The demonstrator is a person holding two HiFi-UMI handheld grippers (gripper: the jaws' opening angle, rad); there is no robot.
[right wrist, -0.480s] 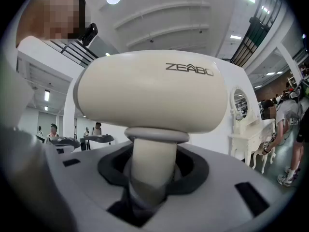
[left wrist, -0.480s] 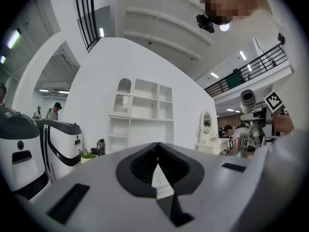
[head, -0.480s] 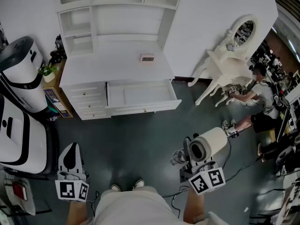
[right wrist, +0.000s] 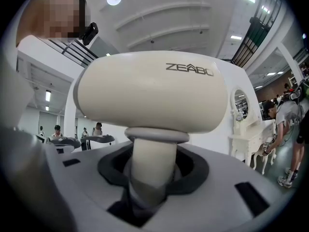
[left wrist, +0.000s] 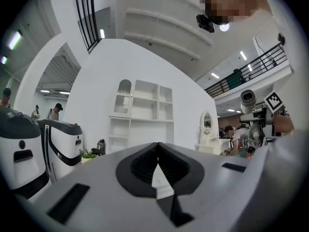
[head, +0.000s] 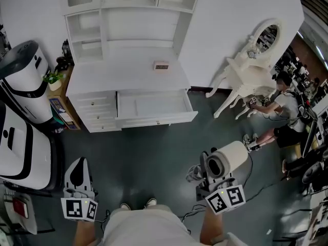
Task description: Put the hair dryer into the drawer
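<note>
A cream hair dryer [head: 228,159] sits in my right gripper [head: 211,174], low right in the head view. In the right gripper view the jaws are shut on the dryer's handle [right wrist: 150,170], and its barrel [right wrist: 149,98] lies across above them. The white cabinet [head: 128,73] stands ahead with its wide drawer [head: 154,105] pulled open and nothing in it. My left gripper [head: 78,181] is at the lower left, held level. In the left gripper view its jaws [left wrist: 157,166] meet at the tips with nothing between them.
A small pink clock [head: 161,64] sits on the cabinet top. A white dressing table with an oval mirror [head: 251,65] stands to the right, with a person [head: 279,111] crouched beside it. White and black machines [head: 20,111] line the left side. A cable lies on the floor at my feet.
</note>
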